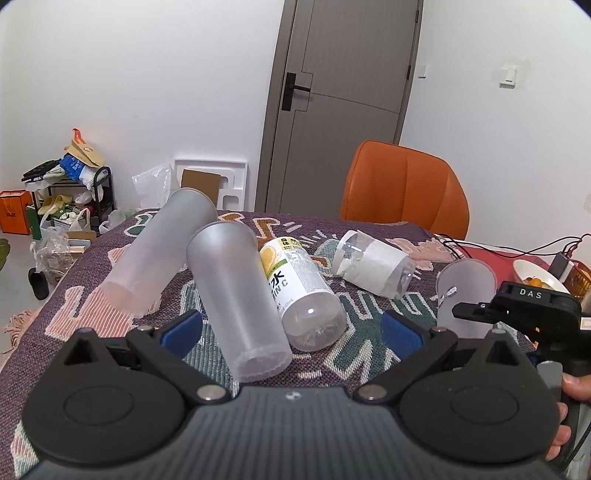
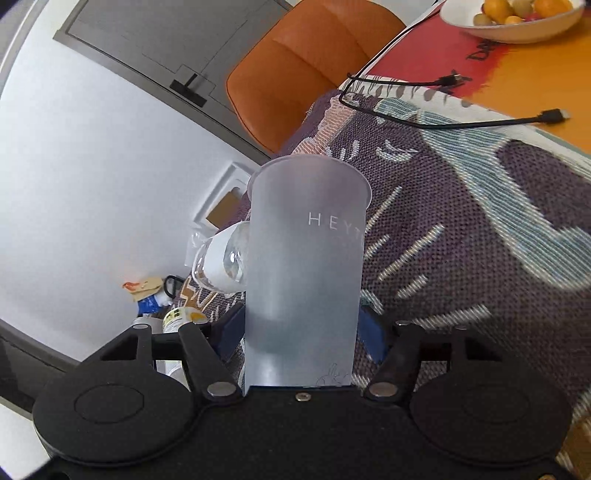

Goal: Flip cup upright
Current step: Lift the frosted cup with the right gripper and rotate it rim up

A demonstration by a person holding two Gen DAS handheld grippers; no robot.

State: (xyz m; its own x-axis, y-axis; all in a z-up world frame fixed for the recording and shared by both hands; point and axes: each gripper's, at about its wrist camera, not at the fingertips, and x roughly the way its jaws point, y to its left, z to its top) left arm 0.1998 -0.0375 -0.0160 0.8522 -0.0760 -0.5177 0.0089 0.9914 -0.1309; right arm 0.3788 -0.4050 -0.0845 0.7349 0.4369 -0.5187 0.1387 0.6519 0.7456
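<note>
My right gripper (image 2: 301, 332) is shut on a frosted plastic cup (image 2: 306, 266) marked "HEYT", its rim pointing away from me, held tilted over the patterned cloth. The same cup (image 1: 463, 291) shows in the left wrist view at the right, held by the right gripper (image 1: 480, 312). My left gripper (image 1: 291, 328) is open and empty. Between and just beyond its blue pads lies a frosted cup (image 1: 236, 299) on its side. Another frosted cup (image 1: 159, 251) lies on its side further left.
A clear bottle with a yellow label (image 1: 299, 291) and a paper-wrapped clear cup (image 1: 373, 267) lie on the cloth-covered table (image 1: 110, 314). An orange chair (image 1: 402, 188) stands behind. A fruit bowl (image 2: 513, 18) and black cables (image 2: 424, 122) sit at the table's right.
</note>
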